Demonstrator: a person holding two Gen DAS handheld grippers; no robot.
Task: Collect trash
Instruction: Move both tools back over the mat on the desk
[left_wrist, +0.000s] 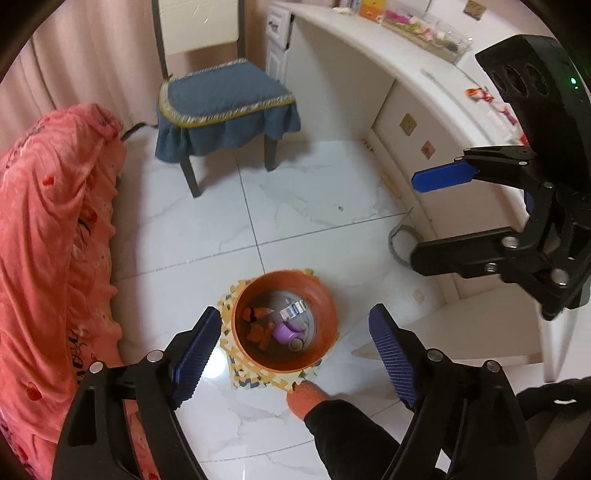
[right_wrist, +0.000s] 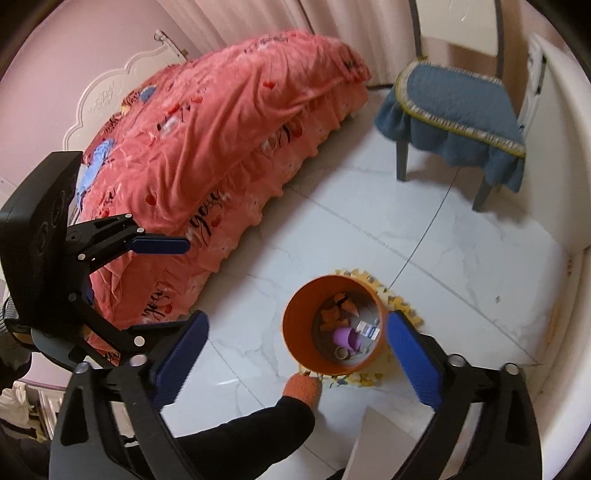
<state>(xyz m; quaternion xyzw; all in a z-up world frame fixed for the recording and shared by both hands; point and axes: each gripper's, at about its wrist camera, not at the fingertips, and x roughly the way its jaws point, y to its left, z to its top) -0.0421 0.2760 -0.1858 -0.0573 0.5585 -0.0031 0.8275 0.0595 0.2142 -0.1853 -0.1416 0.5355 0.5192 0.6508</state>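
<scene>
Two grippers hang over the white tiled floor, both pointing steeply down. Below and between their fingertips stands the orange bin (left_wrist: 286, 319), upright, its long axis vertical and its mouth facing up, on a patterned foam mat (left_wrist: 255, 380). The left gripper (left_wrist: 295, 332) stands wide apart, empty, touching nothing. The right gripper (right_wrist: 295, 339) is likewise spread wide and empty. Inside the bin lie orange scraps (left_wrist: 258, 332), a purple cup (left_wrist: 286, 332) on its side and a small white carton (left_wrist: 293, 310).
</scene>
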